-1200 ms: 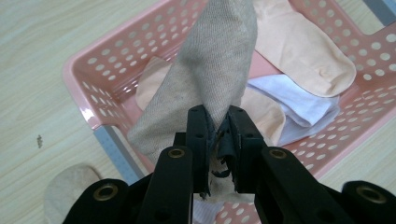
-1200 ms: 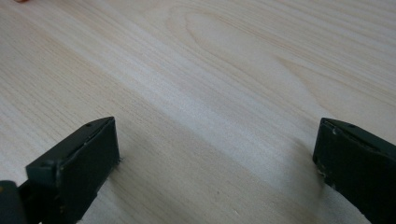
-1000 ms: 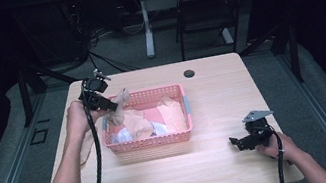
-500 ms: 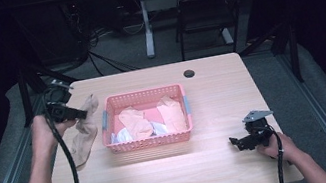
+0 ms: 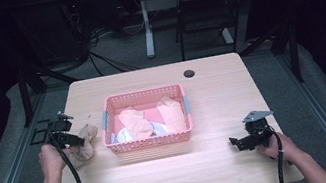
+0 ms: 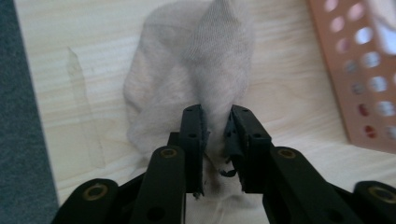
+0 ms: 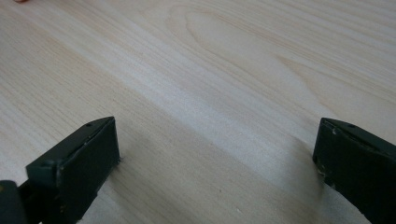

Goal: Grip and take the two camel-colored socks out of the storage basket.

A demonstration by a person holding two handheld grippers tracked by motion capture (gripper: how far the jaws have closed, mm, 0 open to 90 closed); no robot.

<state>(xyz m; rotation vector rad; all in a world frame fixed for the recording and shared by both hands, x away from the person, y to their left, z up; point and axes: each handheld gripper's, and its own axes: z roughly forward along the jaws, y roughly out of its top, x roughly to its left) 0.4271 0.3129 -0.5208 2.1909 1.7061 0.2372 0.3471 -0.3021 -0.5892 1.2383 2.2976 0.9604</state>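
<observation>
- Left hand-held gripper is sitting low at the left edge of the surface, its jaws just now easing apart, with a fold of the beige sock still caught between the pads.
- Beige sock is lying crumpled on the surface, just left of the pink basket and outside it; in the high view it is showing beside the left hand.
- Pink basket is holding more pale and peach garments.
- Right hand-held gripper is resting near the right front of the surface, jaws spread wide over bare wood, gripping nothing; in the high view it is well apart from the basket.
</observation>
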